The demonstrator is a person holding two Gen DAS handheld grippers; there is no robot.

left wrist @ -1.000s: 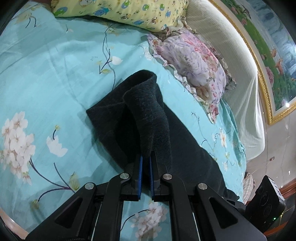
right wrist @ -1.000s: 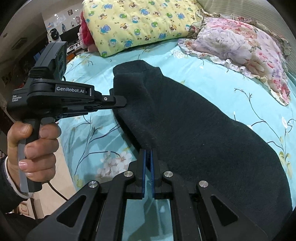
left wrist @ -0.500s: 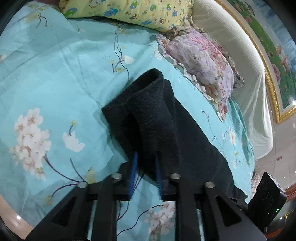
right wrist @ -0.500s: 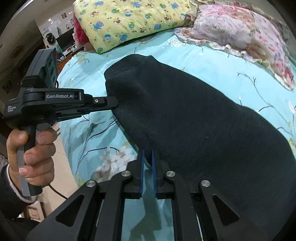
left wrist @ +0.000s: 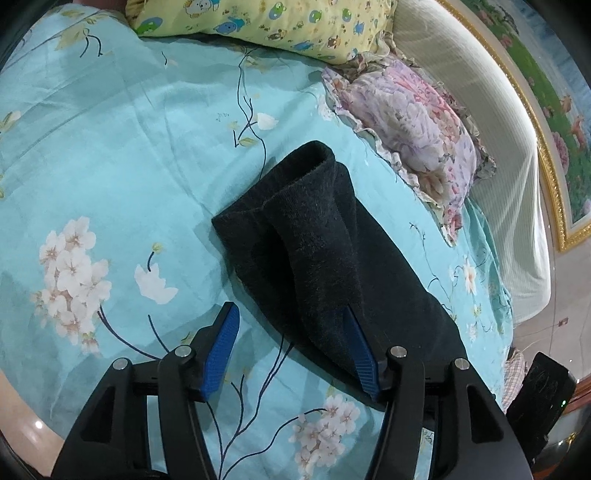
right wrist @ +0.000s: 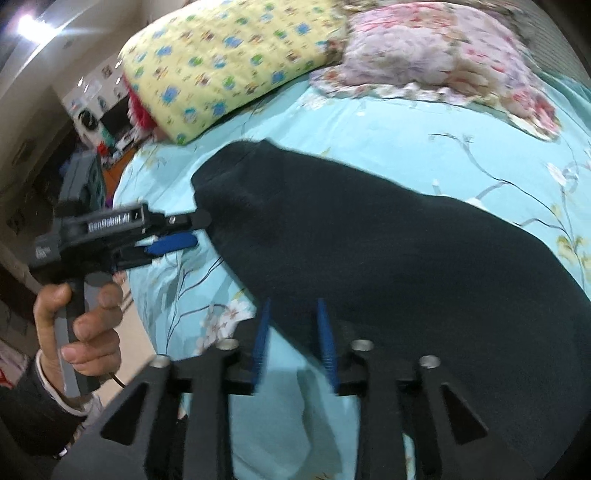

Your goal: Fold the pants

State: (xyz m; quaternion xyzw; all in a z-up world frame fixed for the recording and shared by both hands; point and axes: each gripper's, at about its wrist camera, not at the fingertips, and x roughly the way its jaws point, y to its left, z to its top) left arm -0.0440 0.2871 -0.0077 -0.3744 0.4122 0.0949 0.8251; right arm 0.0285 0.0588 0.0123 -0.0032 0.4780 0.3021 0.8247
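Observation:
Dark, fuzzy black pants (left wrist: 317, 251) lie folded over on the turquoise floral bedspread (left wrist: 110, 155). My left gripper (left wrist: 291, 325) is open wide at the near edge of the pants; its right blue pad touches the cloth, its left pad hangs over the bedspread. In the right wrist view the pants (right wrist: 388, 251) fill the middle and right. My right gripper (right wrist: 293, 314) is open at the pants' near edge, with cloth between the blue pads. The left gripper (right wrist: 184, 229) shows there too, open at the pants' left edge, held by a hand.
A yellow cartoon-print pillow (left wrist: 280, 26) and a pink floral pillow (left wrist: 410, 122) lie at the head of the bed. A padded headboard (left wrist: 491, 122) curves behind them. The bed's edge and the room's floor and clutter (right wrist: 92, 122) are at the left.
Both grippers were shut on the pants' edge one second ago. The left opened first and is now wide; the right has just opened. The cloth has dropped onto the bed.

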